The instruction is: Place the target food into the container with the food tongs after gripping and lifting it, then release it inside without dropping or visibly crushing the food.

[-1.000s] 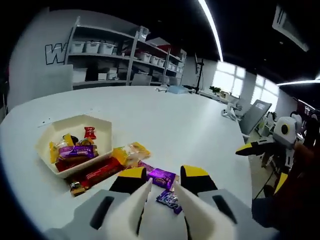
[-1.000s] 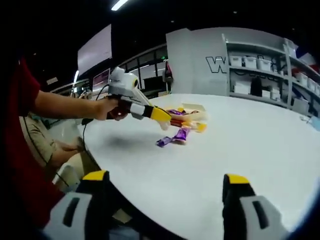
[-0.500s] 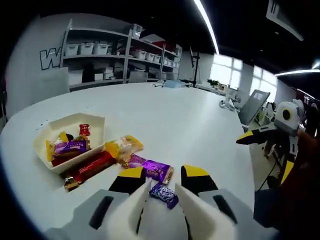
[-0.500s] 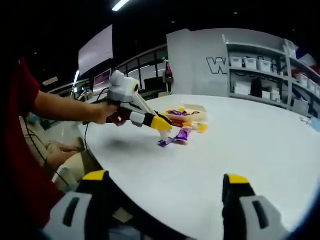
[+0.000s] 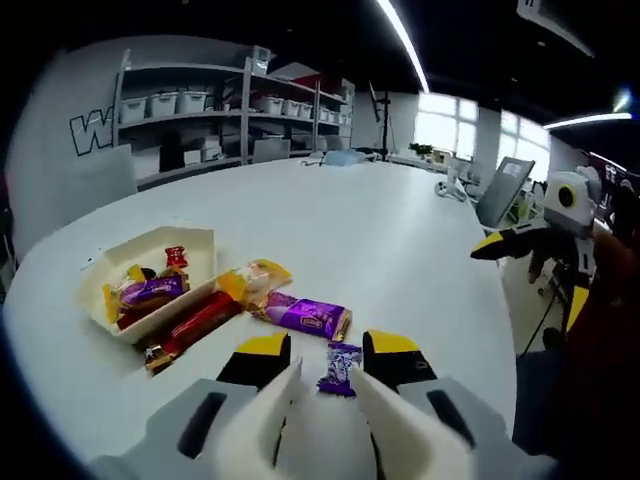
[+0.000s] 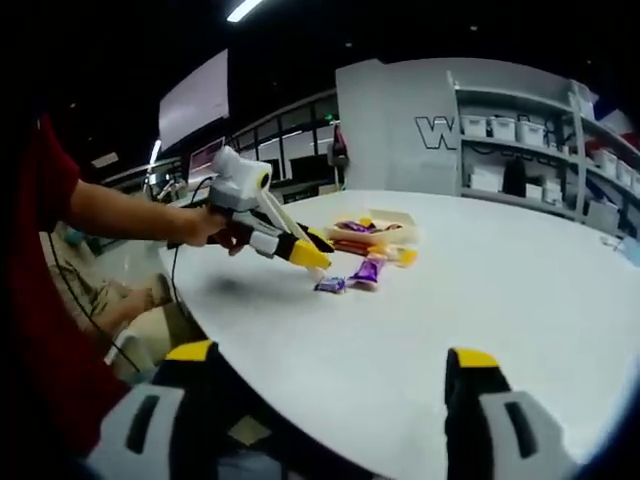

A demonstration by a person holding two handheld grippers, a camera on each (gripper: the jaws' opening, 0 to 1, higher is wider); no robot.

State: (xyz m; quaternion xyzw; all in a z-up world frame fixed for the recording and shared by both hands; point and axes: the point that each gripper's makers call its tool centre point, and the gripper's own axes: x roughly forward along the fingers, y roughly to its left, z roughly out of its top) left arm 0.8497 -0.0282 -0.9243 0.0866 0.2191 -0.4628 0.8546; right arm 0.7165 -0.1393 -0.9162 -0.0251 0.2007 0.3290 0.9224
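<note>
A small purple wrapped candy [image 5: 338, 368] lies on the white table [image 5: 400, 240], right between the yellow tips of my left gripper [image 5: 328, 348], which stands open just above it. Beyond it lie a purple bar [image 5: 305, 315], a yellow snack [image 5: 255, 280] and a red bar [image 5: 195, 325]. The cream container [image 5: 205, 250] at the left holds several wrapped snacks. In the right gripper view a hand holds the left gripper [image 6: 308, 250] tilted down over the candy [image 6: 330, 285], near the container [image 6: 400, 216]. My right gripper [image 6: 330, 360] is wide open and holds nothing.
The right gripper [image 5: 535, 240] hovers past the table's right edge. Shelving with white bins [image 5: 190, 100] stands behind the table. A person's arm and red sleeve [image 6: 45, 180] fill the left of the right gripper view. Bare tabletop [image 6: 480, 290] stretches to the right.
The left gripper has pulled back and dipped toward the table, so the small purple candy now sits between its tips instead of beyond them. The right gripper has held still.
</note>
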